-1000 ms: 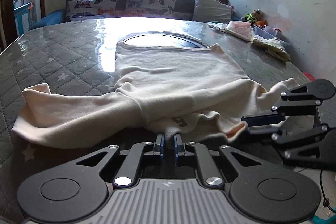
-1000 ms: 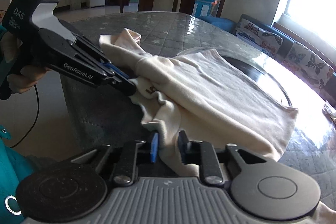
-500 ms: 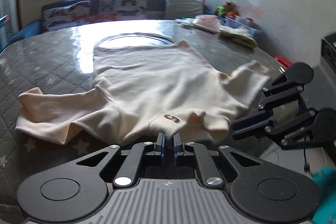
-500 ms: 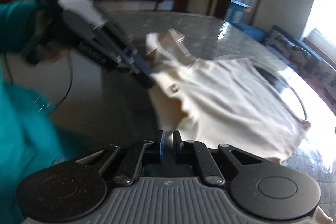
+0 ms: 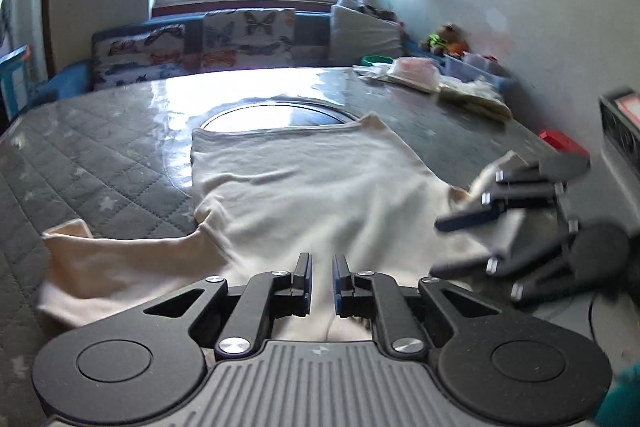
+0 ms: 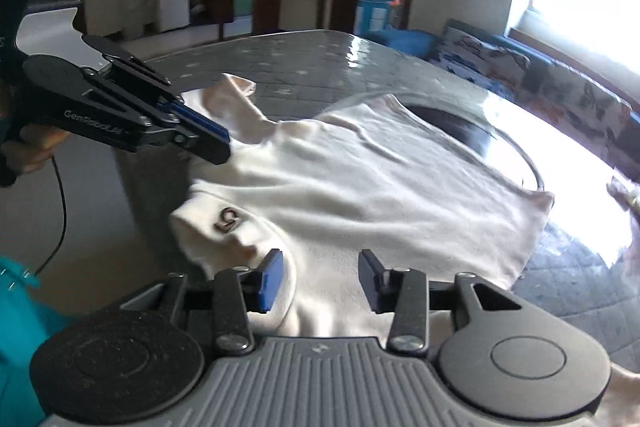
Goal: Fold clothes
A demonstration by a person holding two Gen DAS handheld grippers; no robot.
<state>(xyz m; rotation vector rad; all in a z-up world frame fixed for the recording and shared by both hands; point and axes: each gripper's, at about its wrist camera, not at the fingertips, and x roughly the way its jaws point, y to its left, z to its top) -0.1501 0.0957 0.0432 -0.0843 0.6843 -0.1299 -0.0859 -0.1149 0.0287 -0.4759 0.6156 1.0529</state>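
A cream long-sleeved shirt (image 5: 304,187) lies spread on the grey quilted table (image 5: 92,163), one sleeve out to the left, collar end toward me. It also shows in the right wrist view (image 6: 380,195), with a small brown logo on its collar. My left gripper (image 5: 319,277) hovers over the near shirt edge with a narrow gap between its fingers and no cloth in it; it also shows in the right wrist view (image 6: 218,143). My right gripper (image 6: 320,277) is open wide over the shirt's shoulder, gripping nothing; it also shows in the left wrist view (image 5: 460,243).
A round glass turntable (image 5: 276,113) sits in the table's middle under the shirt's hem. Folded clothes (image 5: 412,73) and a yellowish bundle (image 5: 476,99) lie at the far right. A sofa with butterfly cushions (image 5: 200,51) stands behind. The table's near edge (image 6: 132,183) drops to the floor.
Both grippers have let go of the shirt's collar end and opened; the right one opened wide. The shirt has dropped flatter on the table and the right sleeve lies out to the right.
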